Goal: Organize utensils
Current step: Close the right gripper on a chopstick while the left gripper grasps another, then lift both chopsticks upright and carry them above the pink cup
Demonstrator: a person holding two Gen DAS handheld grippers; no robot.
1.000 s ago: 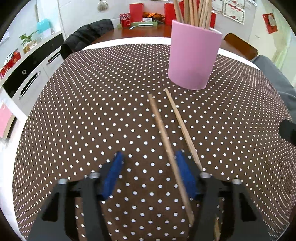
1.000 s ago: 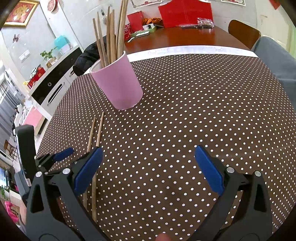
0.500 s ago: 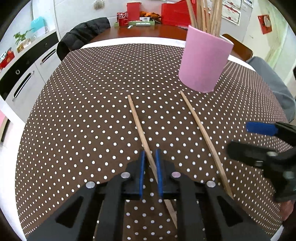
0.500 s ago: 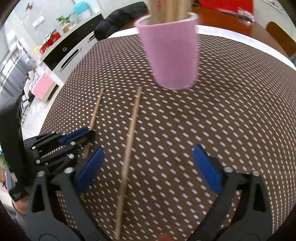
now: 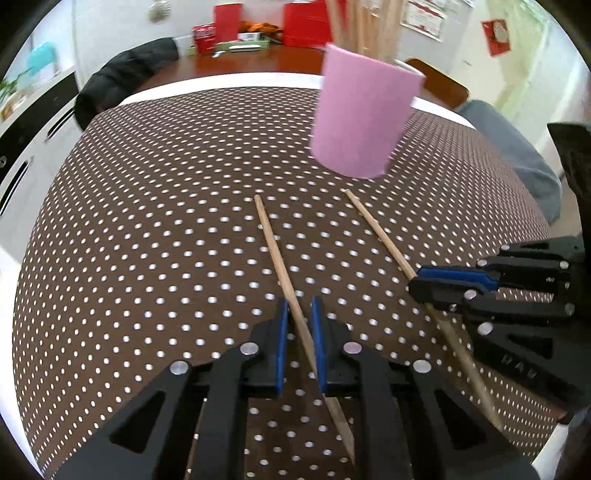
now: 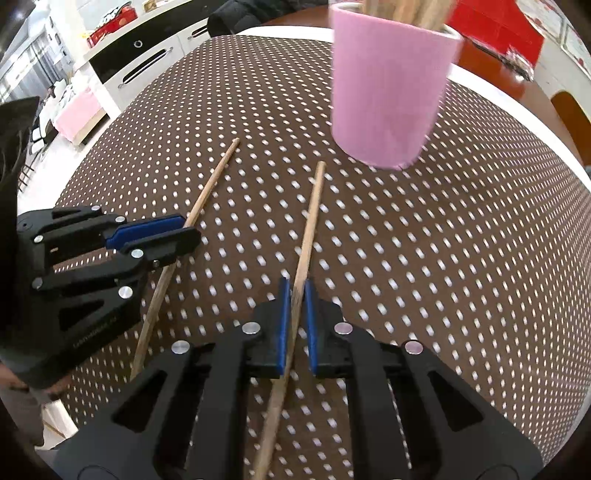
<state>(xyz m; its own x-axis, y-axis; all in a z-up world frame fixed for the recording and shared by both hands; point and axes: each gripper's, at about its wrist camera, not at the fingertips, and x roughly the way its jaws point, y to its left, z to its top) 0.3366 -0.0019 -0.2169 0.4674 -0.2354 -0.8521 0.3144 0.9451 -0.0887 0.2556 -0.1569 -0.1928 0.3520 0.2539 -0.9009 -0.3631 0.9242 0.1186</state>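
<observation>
Two wooden chopsticks lie on the brown dotted tablecloth (image 5: 147, 229) in front of a pink cup (image 5: 358, 122) (image 6: 388, 92) that holds several more sticks. My left gripper (image 5: 299, 306) (image 6: 186, 230) is shut on the left chopstick (image 5: 273, 251) (image 6: 210, 184), which runs slantwise between its blue pads. My right gripper (image 6: 295, 291) (image 5: 415, 282) has its jaws closing on the right chopstick (image 6: 312, 218) (image 5: 380, 236), with both pads against the stick. Both chopsticks still rest on the cloth, with their far tips towards the cup.
A dark jacket (image 5: 122, 81) hangs on a chair beyond the table's far left edge. Behind it stands a wooden table with red boxes (image 5: 229, 22). A black and white cabinet (image 6: 147, 62) is on the left. A grey cloth shape (image 5: 517, 155) lies past the right edge.
My left gripper closed around the left chopstick, which shifted apart from the other. My right gripper swung in from the right, came down over the right chopstick and went from wide open to shut.
</observation>
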